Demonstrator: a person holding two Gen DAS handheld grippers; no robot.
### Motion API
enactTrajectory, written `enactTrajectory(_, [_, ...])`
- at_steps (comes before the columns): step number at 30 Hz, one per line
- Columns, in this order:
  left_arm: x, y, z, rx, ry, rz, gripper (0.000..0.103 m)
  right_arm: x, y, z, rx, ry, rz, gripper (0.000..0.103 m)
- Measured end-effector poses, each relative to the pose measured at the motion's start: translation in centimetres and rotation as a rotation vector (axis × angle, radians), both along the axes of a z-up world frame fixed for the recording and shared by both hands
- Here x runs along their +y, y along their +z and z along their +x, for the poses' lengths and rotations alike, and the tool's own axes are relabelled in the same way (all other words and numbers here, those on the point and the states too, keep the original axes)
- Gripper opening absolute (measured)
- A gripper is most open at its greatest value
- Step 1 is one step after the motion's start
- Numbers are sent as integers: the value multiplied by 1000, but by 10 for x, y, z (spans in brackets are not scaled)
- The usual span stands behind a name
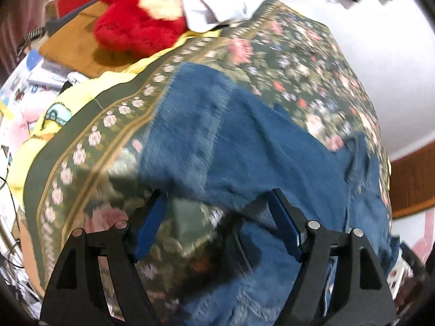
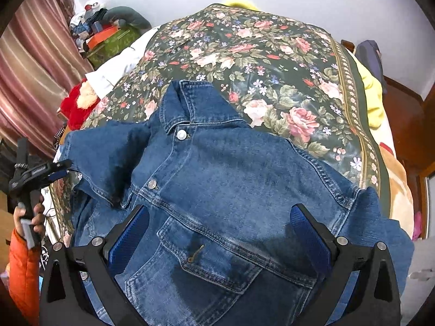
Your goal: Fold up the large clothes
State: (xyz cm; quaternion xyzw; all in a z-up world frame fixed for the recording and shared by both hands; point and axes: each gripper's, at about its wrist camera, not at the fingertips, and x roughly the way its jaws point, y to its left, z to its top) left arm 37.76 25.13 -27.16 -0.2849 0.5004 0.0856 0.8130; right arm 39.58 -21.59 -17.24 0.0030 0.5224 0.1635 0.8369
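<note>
A blue denim jacket lies front up on a dark green floral bedspread, collar toward the far side, one sleeve folded across its left front. My right gripper is open above the chest pocket, holding nothing. My left gripper is open just above the jacket's edge, where denim meets bedspread; this view is blurred. The left gripper also shows at the left edge of the right wrist view, held in a hand beside the folded sleeve.
A red plush toy and a white cloth lie at the bed's side. A yellow blanket sits under the bedspread on the right. Striped curtains and piled items stand at the left. A wooden headboard is right.
</note>
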Motion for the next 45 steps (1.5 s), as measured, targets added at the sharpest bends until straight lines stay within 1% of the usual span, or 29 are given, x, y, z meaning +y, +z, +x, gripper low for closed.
enactTrajectory(1, [4,-3,4,-17,21,-14,75,0,-1,0,-1,-2,-4,103])
enactTrajectory(2, [8,-2,6,-32,35,-14,73,0,-1,1,-1,-4,-7,103])
enactTrajectory(3, [9,0,9,-46,50,1,65,-1,-1,1,0,-7,-7,103])
enactTrajectory(4, [7,2,15,-52,61,45,59,-2,-2,2,1,-9,-6,103])
enactTrajectory(5, [5,4,21,-40,64,108,41,-3,-2,2,2,-12,-5,103])
enactTrajectory(6, [5,5,24,-26,60,158,26,-5,-2,3,4,-18,-3,103])
enactTrajectory(8, [-5,10,33,-6,36,264,21,-8,-2,3,8,-28,1,103])
enactTrajectory(10, [-19,27,37,-36,-3,341,19,-12,-3,3,11,-37,2,103])
enactTrajectory(11, [-24,35,37,-51,-18,366,19,-14,-3,2,10,-40,1,103])
enactTrajectory(13, [-44,64,38,-115,-62,415,18,-19,-2,0,4,-46,-6,103])
enactTrajectory(15, [-66,93,37,-191,-108,439,18,-23,-2,-2,-1,-50,-11,103])
enactTrajectory(20, [-135,159,27,-362,-246,458,18,-37,4,-8,-9,-71,25,103])
enactTrajectory(22, [-167,175,26,-406,-312,456,18,-42,8,-11,-13,-76,47,103])
enactTrajectory(23, [-189,183,26,-432,-360,448,18,-46,12,-14,-18,-79,59,103])
enactTrajectory(25, [-219,188,28,-452,-425,435,18,-51,17,-19,-27,-82,71,103])
enactTrajectory(27, [-254,188,27,-465,-506,426,18,-57,23,-24,-42,-86,75,103])
enactTrajectory(29, [-288,177,26,-450,-589,422,18,-65,28,-29,-58,-92,75,103])
enactTrajectory(31, [-321,156,26,-407,-694,420,18,-74,33,-34,-68,-104,79,103])
enactTrajectory(34, [-354,120,21,-321,-808,409,19,-88,36,-40,-65,-126,103,103])
enactTrajectory(35, [-366,103,19,-269,-854,377,19,-93,36,-43,-61,-132,114,103])
enactTrajectory(37, [-374,86,16,-206,-897,317,20,-98,36,-44,-53,-138,121,103])
enactTrajectory(39, [-377,76,11,-158,-935,240,23,-101,32,-45,-41,-139,124,103])
enactTrajectory(40, [-380,76,9,-151,-942,231,24,-101,31,-45,-35,-138,127,103])
enactTrajectory(41, [-379,79,5,-149,-950,228,28,-101,28,-44,-27,-137,131,103])
enactTrajectory(43, [-372,88,-1,-172,-958,219,33,-98,24,-41,-9,-133,145,103])
enactTrajectory(44, [-365,95,-4,-190,-946,228,43,-95,21,-38,0,-128,157,103])
enactTrajectory(45, [-355,104,-4,-207,-925,241,55,-92,19,-36,7,-124,167,103])
